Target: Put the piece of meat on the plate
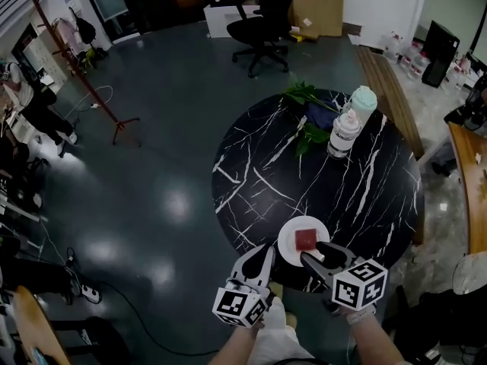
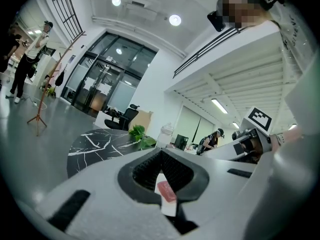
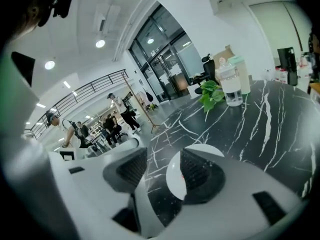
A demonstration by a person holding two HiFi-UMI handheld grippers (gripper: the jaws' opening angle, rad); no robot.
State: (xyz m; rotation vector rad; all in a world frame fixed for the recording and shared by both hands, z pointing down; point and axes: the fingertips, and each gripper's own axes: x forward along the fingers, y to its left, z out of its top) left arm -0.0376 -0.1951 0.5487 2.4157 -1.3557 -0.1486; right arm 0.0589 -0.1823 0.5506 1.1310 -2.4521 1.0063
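A red piece of meat [image 1: 306, 239] lies on a small white plate [image 1: 288, 243] near the front edge of the round black marble table [image 1: 259, 173]. My right gripper [image 1: 313, 252] hangs open just above the plate's near right rim, with nothing between its fingers. In the right gripper view the plate [image 3: 175, 184] shows in the gap between the pads, with a sliver of meat [image 3: 187, 173]. My left gripper [image 1: 263, 255] is at the table's edge left of the plate, its tips together and empty. The left gripper view shows the meat [image 2: 166, 191] beyond its pads.
Two bottles [image 1: 344, 134] and a leafy green plant [image 1: 306, 94] stand at the table's far side. A black office chair [image 1: 262, 29] is behind the table, a coat stand [image 1: 91, 82] to the left, a wooden bench [image 1: 392, 90] to the right.
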